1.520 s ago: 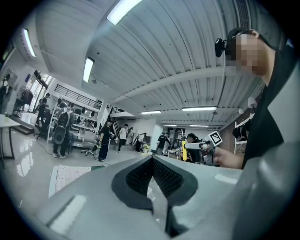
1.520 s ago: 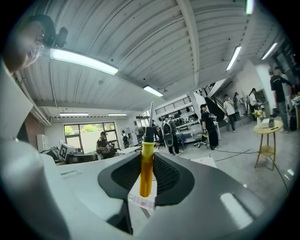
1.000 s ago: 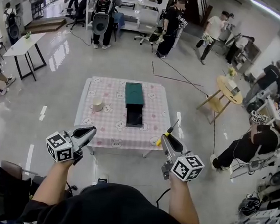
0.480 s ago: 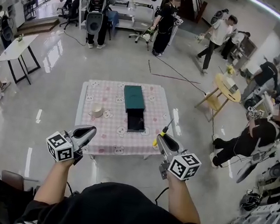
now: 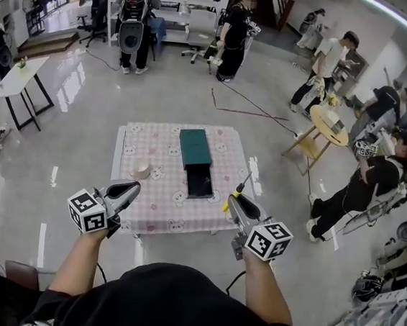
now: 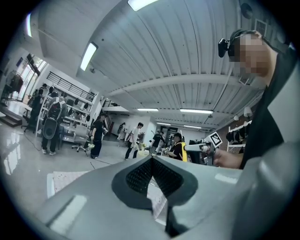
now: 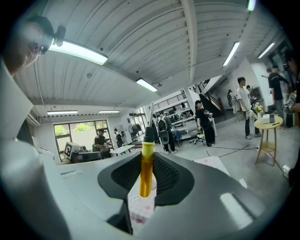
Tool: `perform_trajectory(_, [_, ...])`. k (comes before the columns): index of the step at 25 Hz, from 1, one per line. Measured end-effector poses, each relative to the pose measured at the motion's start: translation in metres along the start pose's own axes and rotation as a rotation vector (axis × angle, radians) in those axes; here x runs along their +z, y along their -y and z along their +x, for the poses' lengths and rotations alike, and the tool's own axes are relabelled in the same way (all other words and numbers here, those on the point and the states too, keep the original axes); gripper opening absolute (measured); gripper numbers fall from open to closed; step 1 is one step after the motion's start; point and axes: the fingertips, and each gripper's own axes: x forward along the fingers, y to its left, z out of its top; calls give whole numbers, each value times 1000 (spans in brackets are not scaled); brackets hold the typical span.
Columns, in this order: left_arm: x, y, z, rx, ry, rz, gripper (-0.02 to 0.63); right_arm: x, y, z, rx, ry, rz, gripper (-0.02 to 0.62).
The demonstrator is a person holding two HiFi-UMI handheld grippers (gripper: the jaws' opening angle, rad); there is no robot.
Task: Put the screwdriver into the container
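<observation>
- We stand in a wide workshop hall with a glossy floor [image 5: 65,101]. Other people [image 5: 239,32] move about well away from us, so nothing crowds the path ahead.
- The table [image 5: 130,205] under its pink checked cloth lies in front of us and below. Both grippers are raised short of its near edge, which we read as the approach and not yet the drop.
- The container [image 5: 194,147], a dark green box, lies lengthwise in the middle of the table. Its near end is open and black inside, turned towards us, so the opening looks easy to reach from where we stand.
- The right gripper [image 5: 234,199] points up and forward over the table's near right corner, its jaws clamped on the screwdriver's handle.
- The left gripper [image 5: 131,186] hangs at the same height on the other side. Its jaws are pressed together at the tips with nothing between them; we judge it idle and kept clear, since the job needs one tool.
- A small pale cup [image 5: 142,169] sits on the cloth to the left of the container, apart from it and off the line to the opening.
- The screwdriver [image 7: 146,164] is gripped by its yellow handle, with the black collar and thin shaft rising past the jaw tips. Carried tip-first like this, it is not yet in the container, and we expect it must be tilted down to enter.
</observation>
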Motion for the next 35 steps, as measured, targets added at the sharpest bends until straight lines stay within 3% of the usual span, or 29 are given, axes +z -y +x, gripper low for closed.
perform_trajectory(17, [16, -51, 9, -67, -11, 14, 2, 6, 3, 37, -56, 16, 1, 109])
perform_trajectory(35, [12, -88, 0, -74, -23, -14, 2, -1, 2, 61, -99, 23, 23, 109])
